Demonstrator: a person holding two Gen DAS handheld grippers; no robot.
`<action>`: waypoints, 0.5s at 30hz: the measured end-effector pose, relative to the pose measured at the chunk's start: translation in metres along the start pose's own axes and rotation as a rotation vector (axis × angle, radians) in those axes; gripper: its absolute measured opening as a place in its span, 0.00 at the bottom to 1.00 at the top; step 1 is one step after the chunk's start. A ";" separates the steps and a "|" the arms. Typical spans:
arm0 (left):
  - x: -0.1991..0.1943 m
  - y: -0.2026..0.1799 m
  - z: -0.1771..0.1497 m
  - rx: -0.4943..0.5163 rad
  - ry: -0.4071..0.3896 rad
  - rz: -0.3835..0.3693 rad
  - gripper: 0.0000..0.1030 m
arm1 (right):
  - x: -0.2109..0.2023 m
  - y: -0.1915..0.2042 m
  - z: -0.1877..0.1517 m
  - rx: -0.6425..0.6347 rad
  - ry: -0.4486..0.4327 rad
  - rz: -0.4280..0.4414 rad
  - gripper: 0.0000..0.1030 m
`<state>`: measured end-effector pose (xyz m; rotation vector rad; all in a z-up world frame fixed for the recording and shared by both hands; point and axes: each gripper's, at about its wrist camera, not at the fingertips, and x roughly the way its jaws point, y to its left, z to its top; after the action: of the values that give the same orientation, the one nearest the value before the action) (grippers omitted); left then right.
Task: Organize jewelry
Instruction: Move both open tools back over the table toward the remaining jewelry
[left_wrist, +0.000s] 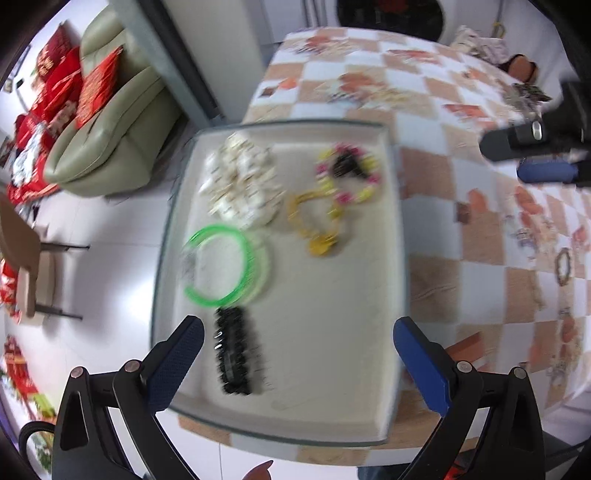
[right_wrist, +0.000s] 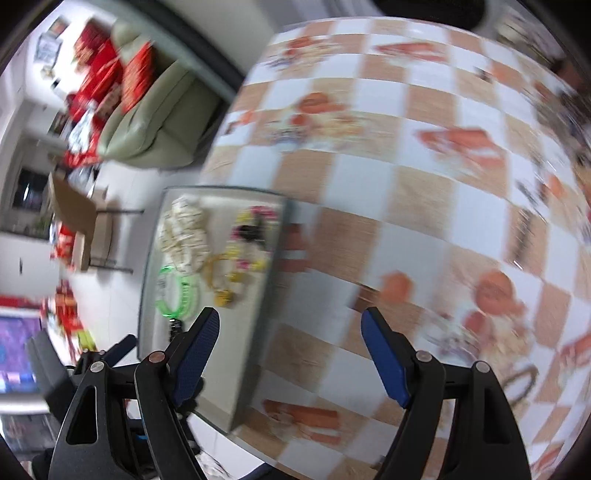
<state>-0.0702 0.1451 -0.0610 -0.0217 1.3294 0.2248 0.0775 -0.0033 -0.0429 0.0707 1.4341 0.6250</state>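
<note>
Both grippers hung empty above the jewelry tray (left_wrist: 391, 229).
The left gripper (left_wrist: 299, 332) gaped wide over the black hair clip (left_wrist: 236, 354); the right gripper (right_wrist: 290, 325) stood open above the checkered tablecloth (right_wrist: 369, 177).

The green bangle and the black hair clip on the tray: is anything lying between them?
No. In the left wrist view the green bangle and the black hair clip lie close together on the tray, with only a thin strip of bare tray between them.

Green bangle (left_wrist: 216, 271), black hair clip (left_wrist: 236, 356), orange-and-white checked tablecloth (left_wrist: 461, 229).
</note>
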 end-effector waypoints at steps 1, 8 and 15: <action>-0.002 -0.005 0.003 0.014 -0.007 -0.011 1.00 | -0.004 -0.012 -0.004 0.028 -0.006 -0.003 0.80; -0.013 -0.061 0.030 0.124 -0.043 -0.058 1.00 | -0.037 -0.095 -0.038 0.222 -0.077 -0.046 0.92; -0.013 -0.121 0.045 0.236 -0.041 -0.089 1.00 | -0.063 -0.167 -0.080 0.378 -0.120 -0.119 1.00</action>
<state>-0.0086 0.0314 -0.0516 0.1223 1.3039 -0.0079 0.0620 -0.1966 -0.0680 0.3128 1.4125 0.2422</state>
